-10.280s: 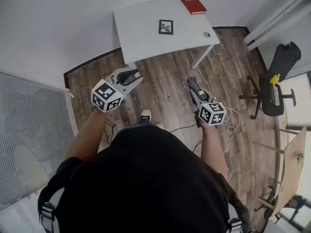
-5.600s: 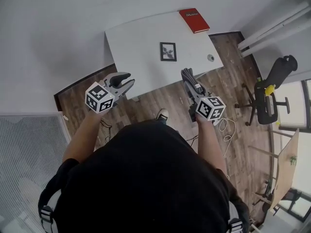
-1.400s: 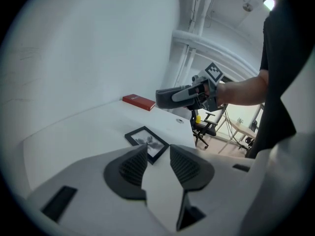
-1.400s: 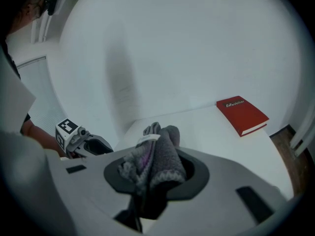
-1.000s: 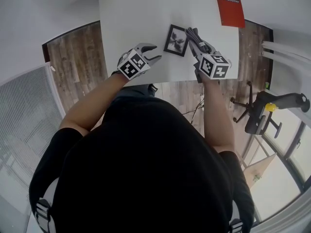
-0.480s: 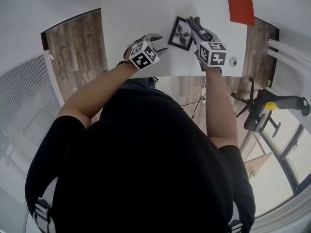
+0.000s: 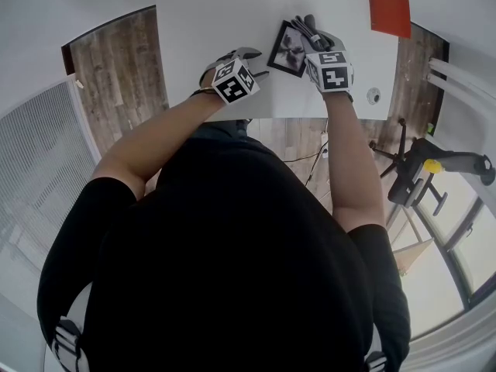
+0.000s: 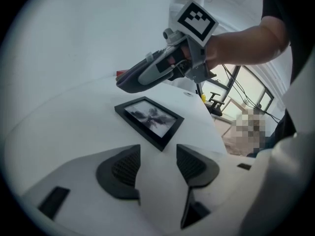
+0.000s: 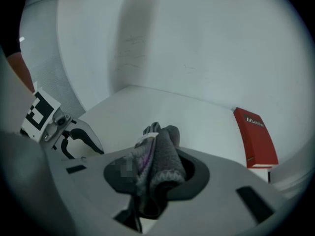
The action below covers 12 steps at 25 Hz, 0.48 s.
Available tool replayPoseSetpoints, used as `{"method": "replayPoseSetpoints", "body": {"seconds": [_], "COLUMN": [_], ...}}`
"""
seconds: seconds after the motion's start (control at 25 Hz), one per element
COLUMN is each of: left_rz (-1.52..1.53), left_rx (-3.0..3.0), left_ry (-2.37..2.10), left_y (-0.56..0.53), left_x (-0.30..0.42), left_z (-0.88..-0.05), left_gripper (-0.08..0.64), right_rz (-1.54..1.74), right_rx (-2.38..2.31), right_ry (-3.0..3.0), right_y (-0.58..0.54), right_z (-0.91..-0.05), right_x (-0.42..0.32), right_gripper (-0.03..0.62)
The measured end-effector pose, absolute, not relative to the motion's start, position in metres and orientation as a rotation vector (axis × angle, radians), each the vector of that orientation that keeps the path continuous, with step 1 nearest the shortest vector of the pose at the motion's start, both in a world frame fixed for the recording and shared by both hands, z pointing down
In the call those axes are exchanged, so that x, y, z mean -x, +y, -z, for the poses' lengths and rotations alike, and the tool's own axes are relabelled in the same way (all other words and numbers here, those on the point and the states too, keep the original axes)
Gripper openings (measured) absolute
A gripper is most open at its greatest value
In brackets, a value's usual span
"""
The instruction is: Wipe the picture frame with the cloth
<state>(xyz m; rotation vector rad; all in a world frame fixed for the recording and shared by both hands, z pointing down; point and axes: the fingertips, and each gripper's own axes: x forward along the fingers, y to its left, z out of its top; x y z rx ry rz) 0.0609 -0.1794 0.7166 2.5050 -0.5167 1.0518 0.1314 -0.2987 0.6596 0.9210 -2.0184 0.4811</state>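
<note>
A small black picture frame (image 7: 287,48) (image 8: 150,119) lies flat on the white table (image 7: 201,22). My left gripper (image 7: 255,56) (image 8: 157,165) hovers just short of the frame's near left corner. Its jaws have just been opening and stand wide apart with nothing between them. My right gripper (image 7: 311,32) (image 9: 155,177) is shut on a folded grey cloth (image 9: 158,162) (image 7: 308,28), held over the frame's right edge. In the left gripper view the cloth's dark tip (image 8: 129,82) hangs above the frame's far side; whether it touches the frame I cannot tell.
A red book (image 7: 387,3) (image 9: 256,137) lies at the table's far right corner. A small round fitting (image 7: 373,95) sits near the table's right front edge. A white wall backs the table. An office chair (image 7: 422,178) stands on the wood floor to the right.
The person walked up to the table. Within the last second both grippers sank toward the frame, the right one rolled, and the left jaws spread wider.
</note>
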Motion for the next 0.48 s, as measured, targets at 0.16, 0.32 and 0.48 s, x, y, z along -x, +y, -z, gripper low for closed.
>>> {"method": "replayPoseSetpoints", "body": {"seconds": [0.16, 0.32, 0.48], "left_rz": [-1.090, -1.119, -1.141], "left_rx": [-2.504, -2.498, -2.538], "left_ry": [-0.514, -0.502, -0.498], "left_y": [-0.183, -0.182, -0.183], "left_x": [-0.067, -0.068, -0.070], "left_z": [-0.724, -0.731, -0.730], "left_gripper": [0.236, 0.235, 0.236], "right_rz": [-0.387, -0.304, -0.262], "right_rx": [-0.869, -0.826, -0.812], "right_ry": [-1.976, -1.940, -1.920], "right_y": [-0.304, -0.307, -0.312], "right_z": [-0.669, -0.675, -0.680], "right_x": [-0.128, -0.123, -0.121], "right_gripper": [0.106, 0.106, 0.106]}}
